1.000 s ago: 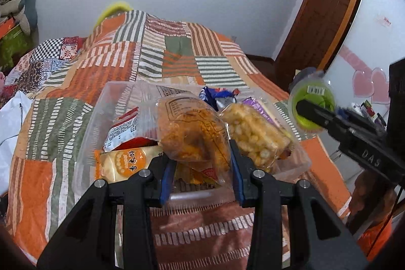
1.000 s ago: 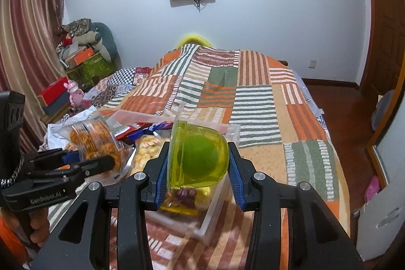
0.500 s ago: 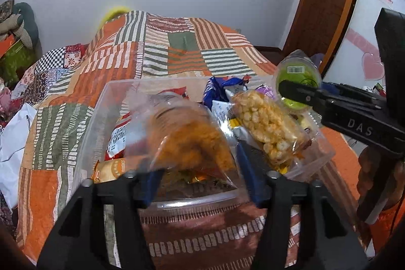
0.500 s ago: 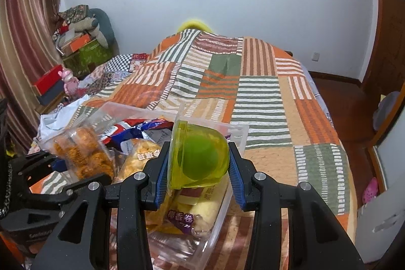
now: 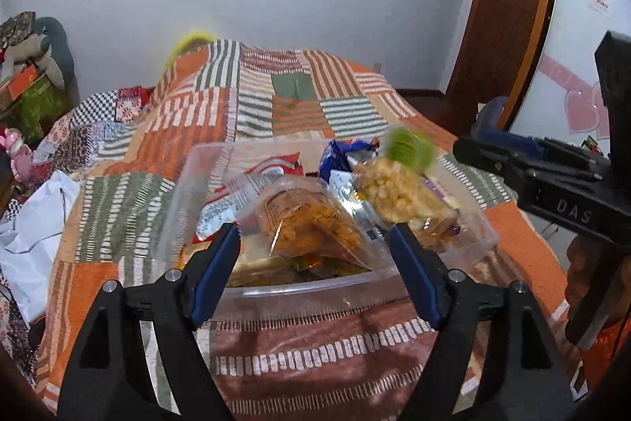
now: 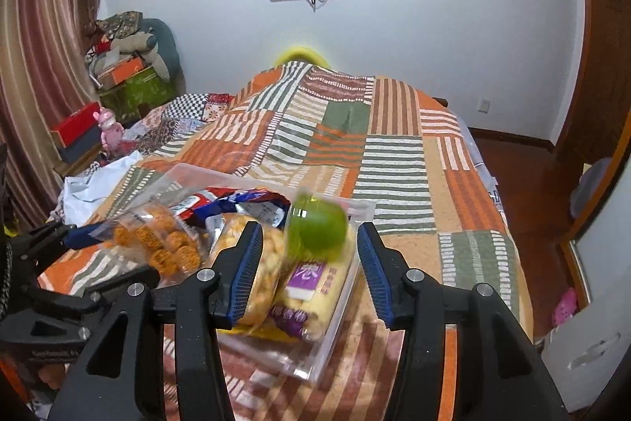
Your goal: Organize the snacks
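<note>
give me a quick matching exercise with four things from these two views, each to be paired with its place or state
Things:
1. green jelly cup
2. orange snack bag
3. left gripper
4. purple-label pack

Places or states:
A. lying in the clear bin, at the end nearest the right gripper
B. blurred, loose between the right gripper's open fingers, above the bin
C. open, nothing clamped
D. resting on top of the other snacks in the bin, free of both grippers

Pairs: 1-B, 2-D, 3-C, 4-A

Green jelly cup [image 6: 318, 226] blurred; bin's [image 5: 276, 292] contents overlap.
</note>
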The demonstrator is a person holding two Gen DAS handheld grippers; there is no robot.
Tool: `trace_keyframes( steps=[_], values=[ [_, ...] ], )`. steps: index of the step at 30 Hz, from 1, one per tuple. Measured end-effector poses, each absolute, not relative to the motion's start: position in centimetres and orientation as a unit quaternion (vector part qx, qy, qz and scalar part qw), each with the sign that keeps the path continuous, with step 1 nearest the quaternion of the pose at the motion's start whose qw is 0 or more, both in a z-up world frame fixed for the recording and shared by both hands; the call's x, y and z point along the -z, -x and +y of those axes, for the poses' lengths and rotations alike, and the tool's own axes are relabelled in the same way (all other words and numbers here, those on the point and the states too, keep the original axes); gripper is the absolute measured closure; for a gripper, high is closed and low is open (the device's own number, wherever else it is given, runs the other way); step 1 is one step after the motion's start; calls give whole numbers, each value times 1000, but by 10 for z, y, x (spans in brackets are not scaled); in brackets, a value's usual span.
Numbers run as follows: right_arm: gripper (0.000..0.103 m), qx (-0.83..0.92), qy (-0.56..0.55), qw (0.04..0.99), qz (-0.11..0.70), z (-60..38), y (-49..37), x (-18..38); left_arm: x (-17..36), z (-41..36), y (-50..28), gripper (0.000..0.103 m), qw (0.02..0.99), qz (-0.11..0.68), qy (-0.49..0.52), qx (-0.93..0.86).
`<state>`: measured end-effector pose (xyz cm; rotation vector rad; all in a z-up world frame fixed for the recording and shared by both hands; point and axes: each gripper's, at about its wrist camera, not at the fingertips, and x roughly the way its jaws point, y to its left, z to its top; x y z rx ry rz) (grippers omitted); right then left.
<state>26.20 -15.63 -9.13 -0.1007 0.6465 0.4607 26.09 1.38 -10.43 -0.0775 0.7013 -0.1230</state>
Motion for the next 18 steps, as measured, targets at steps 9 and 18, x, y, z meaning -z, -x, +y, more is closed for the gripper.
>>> trace_keyframes(
  steps=[9,18],
  values=[
    [57,-236,31,932,272,-172,-217,51,50,21,-208,22,960,276,34,45],
    [56,-269,7,938,219,-179,-151,22,-4,26,-132,18,982,178,40,43]
  ],
)
